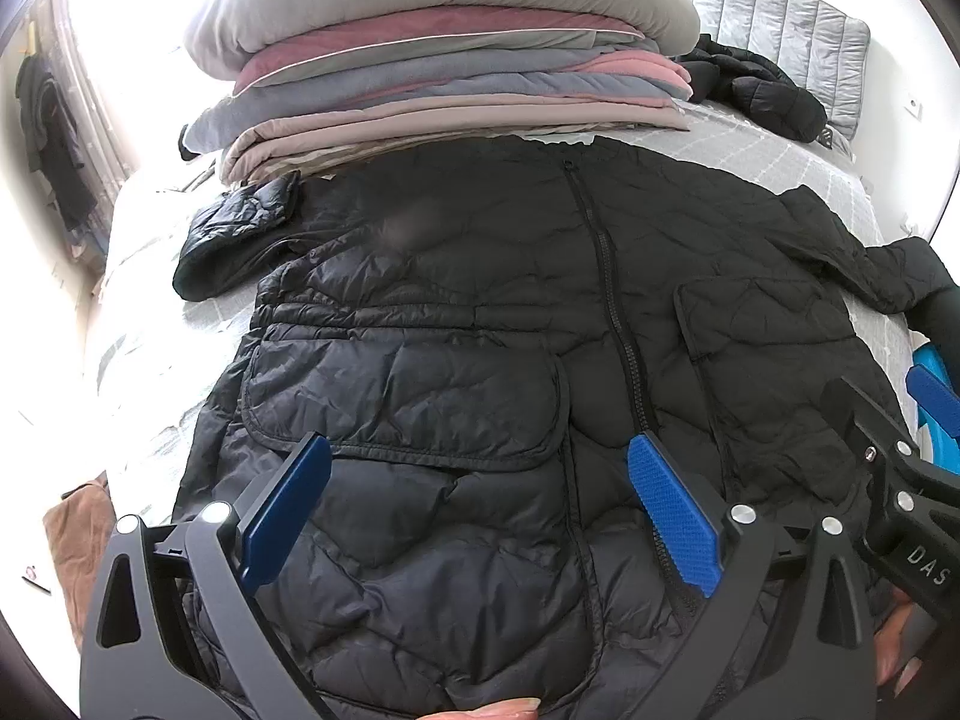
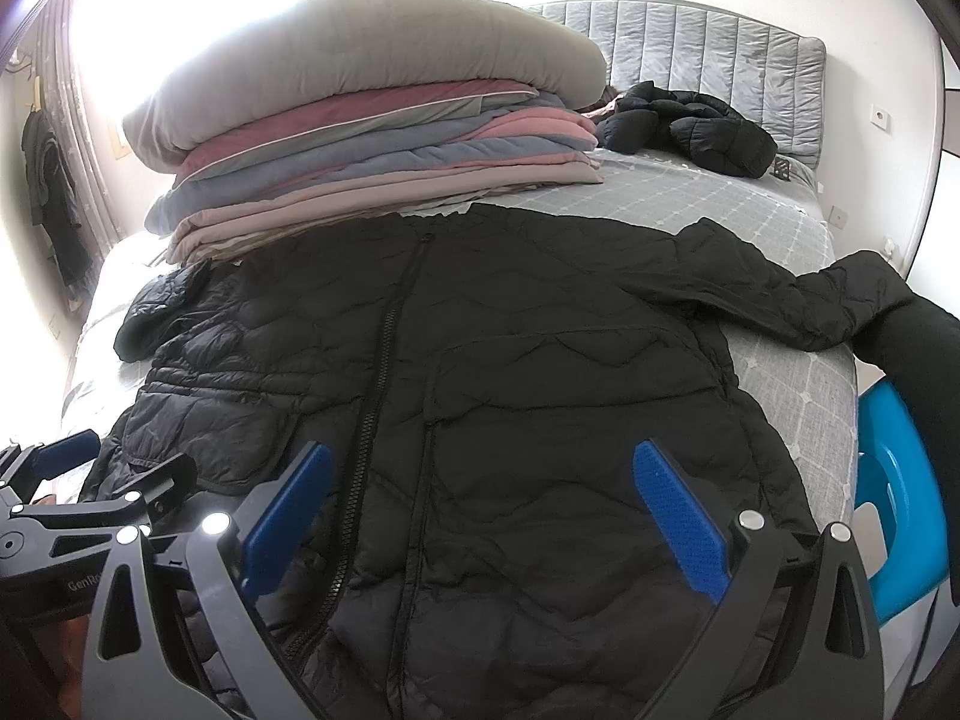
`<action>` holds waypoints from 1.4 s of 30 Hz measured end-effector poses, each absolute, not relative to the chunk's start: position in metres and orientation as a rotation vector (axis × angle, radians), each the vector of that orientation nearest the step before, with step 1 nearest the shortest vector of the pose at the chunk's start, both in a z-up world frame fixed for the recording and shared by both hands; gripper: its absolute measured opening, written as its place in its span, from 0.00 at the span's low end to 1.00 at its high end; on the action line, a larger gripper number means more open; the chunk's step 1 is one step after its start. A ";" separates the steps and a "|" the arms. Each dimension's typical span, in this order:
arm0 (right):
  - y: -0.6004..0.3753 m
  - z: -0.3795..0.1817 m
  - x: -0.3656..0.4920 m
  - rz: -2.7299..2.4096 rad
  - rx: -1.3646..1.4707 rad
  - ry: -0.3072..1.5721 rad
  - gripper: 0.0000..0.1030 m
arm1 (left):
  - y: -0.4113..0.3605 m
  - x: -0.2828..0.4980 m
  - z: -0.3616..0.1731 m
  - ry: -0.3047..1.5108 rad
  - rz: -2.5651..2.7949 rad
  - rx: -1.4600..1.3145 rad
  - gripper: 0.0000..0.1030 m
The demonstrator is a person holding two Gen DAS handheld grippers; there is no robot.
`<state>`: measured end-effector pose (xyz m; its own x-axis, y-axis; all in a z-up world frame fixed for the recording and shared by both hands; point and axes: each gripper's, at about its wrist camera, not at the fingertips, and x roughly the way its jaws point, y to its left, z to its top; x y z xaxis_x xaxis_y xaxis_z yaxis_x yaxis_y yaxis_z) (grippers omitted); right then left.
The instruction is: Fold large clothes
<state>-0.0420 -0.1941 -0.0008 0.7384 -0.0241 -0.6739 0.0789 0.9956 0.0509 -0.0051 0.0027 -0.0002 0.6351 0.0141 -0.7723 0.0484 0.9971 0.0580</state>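
Note:
A large black quilted puffer jacket (image 1: 480,312) lies flat, front up and zipped, on the grey checked bed (image 1: 780,150); it also fills the right wrist view (image 2: 540,330). Its right sleeve (image 2: 810,294) stretches to the bed's right edge; the left sleeve (image 1: 234,234) is bunched at the left. My left gripper (image 1: 480,456) is open above the lower left front, over a pocket flap. My right gripper (image 2: 480,462) is open above the lower right front. Each gripper shows at the edge of the other's view, the right one here (image 1: 924,384) and the left one here (image 2: 60,450).
A tall stack of folded blankets and quilts (image 2: 372,138) sits just behind the jacket's collar. Another black puffer garment (image 2: 690,126) lies crumpled by the grey padded headboard (image 2: 720,42). A blue plastic stool (image 2: 894,510) stands at the bed's right side. Dark clothes (image 2: 54,192) hang at the left wall.

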 end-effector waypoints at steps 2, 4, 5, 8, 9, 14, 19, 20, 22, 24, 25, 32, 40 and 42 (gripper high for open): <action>-0.194 -0.001 -0.042 -0.056 0.077 0.739 0.95 | 0.003 -0.005 0.000 0.883 -0.020 0.075 0.93; -0.195 -0.001 -0.042 -0.056 0.078 0.739 0.95 | 0.003 -0.005 0.000 0.883 -0.020 0.076 0.93; -0.195 -0.001 -0.042 -0.055 0.078 0.739 0.95 | 0.003 -0.005 0.000 0.883 -0.020 0.076 0.93; -0.195 -0.001 -0.042 -0.055 0.078 0.739 0.95 | 0.003 -0.005 0.000 0.883 -0.019 0.077 0.93; -0.195 -0.001 -0.042 -0.055 0.078 0.738 0.95 | 0.003 -0.005 0.000 0.883 -0.020 0.076 0.93; -0.195 0.000 -0.042 -0.054 0.079 0.739 0.95 | 0.004 -0.005 -0.001 0.884 -0.020 0.077 0.93; -0.206 0.003 -0.042 -0.051 0.120 0.727 0.95 | 0.008 -0.004 -0.002 0.890 -0.019 0.071 0.93; -0.212 0.006 -0.042 -0.051 0.139 0.722 0.95 | 0.010 -0.004 -0.002 0.890 -0.018 0.067 0.93; -0.231 0.011 -0.042 -0.053 0.198 0.715 0.95 | 0.013 -0.003 -0.002 0.894 -0.014 0.057 0.93; -0.260 0.016 -0.042 -0.059 0.290 0.708 0.94 | 0.018 -0.002 -0.003 0.899 -0.011 0.049 0.93; -0.277 0.019 -0.042 -0.066 0.343 0.705 0.94 | 0.018 -0.002 -0.003 0.902 -0.009 0.047 0.93; -0.451 0.000 -0.048 -0.189 0.868 0.650 0.94 | 0.032 0.006 -0.008 0.942 -0.003 -0.011 0.93; -0.566 -0.034 -0.017 -0.380 0.942 0.695 0.94 | 0.031 0.018 -0.019 0.981 -0.003 -0.027 0.93; -0.580 -0.042 -0.007 -0.411 0.934 0.705 0.94 | 0.029 0.021 -0.021 0.988 -0.004 -0.023 0.93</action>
<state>-0.0070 -0.5802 -0.0424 0.7075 -0.0241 -0.7063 0.6027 0.5426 0.5852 0.0213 0.0288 -0.0213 0.5502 -0.0140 -0.8349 -0.0068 0.9998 -0.0213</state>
